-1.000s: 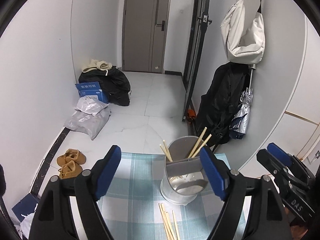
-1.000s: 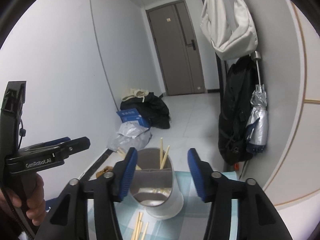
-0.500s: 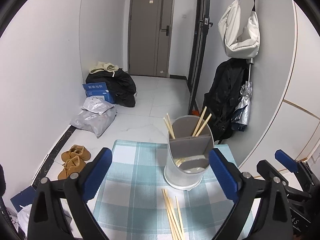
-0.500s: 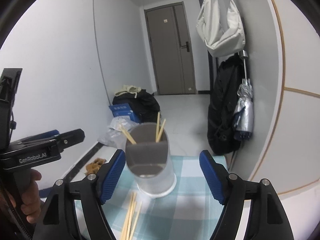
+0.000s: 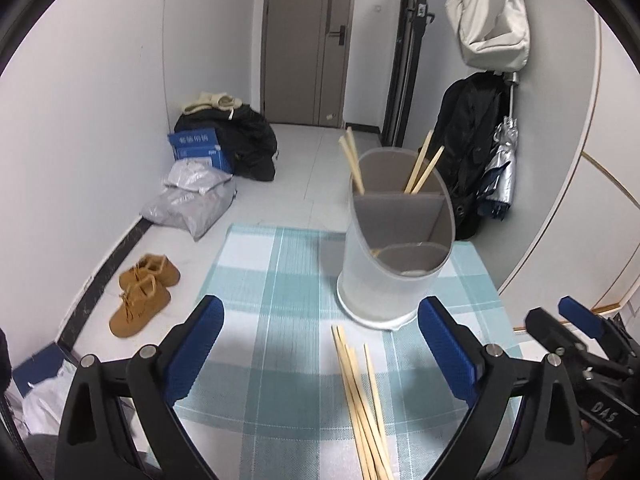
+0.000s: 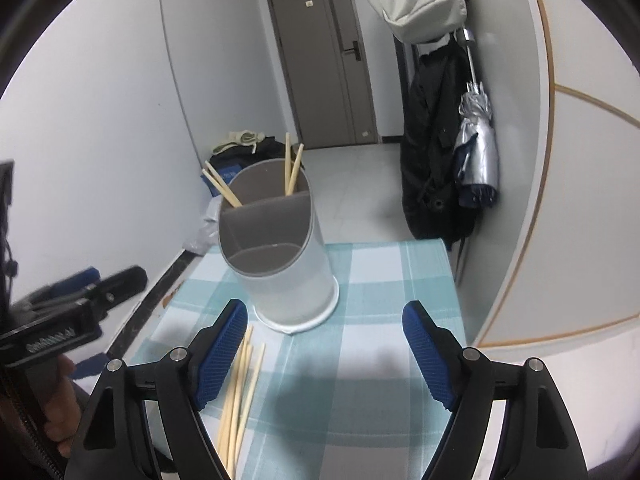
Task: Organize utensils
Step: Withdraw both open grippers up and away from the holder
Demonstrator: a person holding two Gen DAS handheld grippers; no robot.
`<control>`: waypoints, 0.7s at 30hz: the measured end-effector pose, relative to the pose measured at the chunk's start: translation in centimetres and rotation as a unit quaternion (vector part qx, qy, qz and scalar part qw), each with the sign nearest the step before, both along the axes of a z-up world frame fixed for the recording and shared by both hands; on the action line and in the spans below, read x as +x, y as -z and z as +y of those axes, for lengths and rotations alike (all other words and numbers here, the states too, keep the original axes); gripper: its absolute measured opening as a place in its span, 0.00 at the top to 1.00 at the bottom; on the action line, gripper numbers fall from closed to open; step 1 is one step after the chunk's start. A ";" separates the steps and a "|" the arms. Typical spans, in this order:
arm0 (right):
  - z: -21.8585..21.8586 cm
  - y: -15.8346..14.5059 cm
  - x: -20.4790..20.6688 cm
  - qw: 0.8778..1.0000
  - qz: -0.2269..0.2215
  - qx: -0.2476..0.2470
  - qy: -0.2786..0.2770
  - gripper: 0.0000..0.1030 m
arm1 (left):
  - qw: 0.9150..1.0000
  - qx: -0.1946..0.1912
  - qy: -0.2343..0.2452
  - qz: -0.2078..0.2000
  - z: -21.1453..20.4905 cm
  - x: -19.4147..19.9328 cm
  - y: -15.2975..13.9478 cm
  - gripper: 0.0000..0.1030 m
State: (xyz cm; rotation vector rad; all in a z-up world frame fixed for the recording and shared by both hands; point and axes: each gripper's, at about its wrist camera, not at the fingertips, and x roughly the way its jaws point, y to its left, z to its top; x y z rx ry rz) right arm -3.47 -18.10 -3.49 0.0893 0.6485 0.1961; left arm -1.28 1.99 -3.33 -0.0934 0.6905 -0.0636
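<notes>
The left gripper (image 5: 320,344) is wide open and holds nothing; its two blue fingers (image 5: 192,348) sit low in the left wrist picture, one on each side. The right gripper (image 6: 324,354) is wide open too, with nothing between its blue fingers (image 6: 426,354), low in the right wrist picture. Both grippers hang over a small table with a blue and white checked cloth (image 5: 280,280). On the cloth stands a white utensil holder (image 5: 394,248), a round tub with gray walls inside that split it into parts. It is near the middle of the left wrist picture, a bit to the right, and up above the fingers. Four chopsticks (image 5: 420,168) stand in its back part, two leaning left and two leaning right. In front of the holder, a bunch of loose chopsticks (image 5: 360,396) lies flat on the cloth, at the bottom middle of the left wrist picture. In the right wrist picture these loose sticks lie at the lower left, just beside the left blue finger. Past the table, on the floor at the left, there is a pair of brown boots (image 5: 144,292), a gray plastic bag (image 5: 192,204) and a blue box (image 5: 198,150). A gray door (image 5: 308,40) is at the top middle. A white bag (image 5: 492,20) hangs at the upper right, with a black coat (image 5: 468,140) and a folded silver umbrella (image 5: 500,168) under it.
</notes>
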 end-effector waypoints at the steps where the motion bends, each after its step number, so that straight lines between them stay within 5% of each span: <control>1: 0.0 0.3 0.1 1.000 0.004 -0.003 -0.001 0.22 | 1.000 0.002 0.002 -0.003 0.0 -0.1 0.4 0.08; 12: 1.3 3.8 1.5 0.998 0.066 -0.018 -0.013 0.22 | 1.000 0.011 0.000 0.012 0.5 0.3 2.0 0.08; 21: 4.4 6.8 3.0 0.990 0.127 -0.041 -0.048 0.23 | 0.997 -0.027 -0.053 0.055 4.6 2.2 2.8 0.08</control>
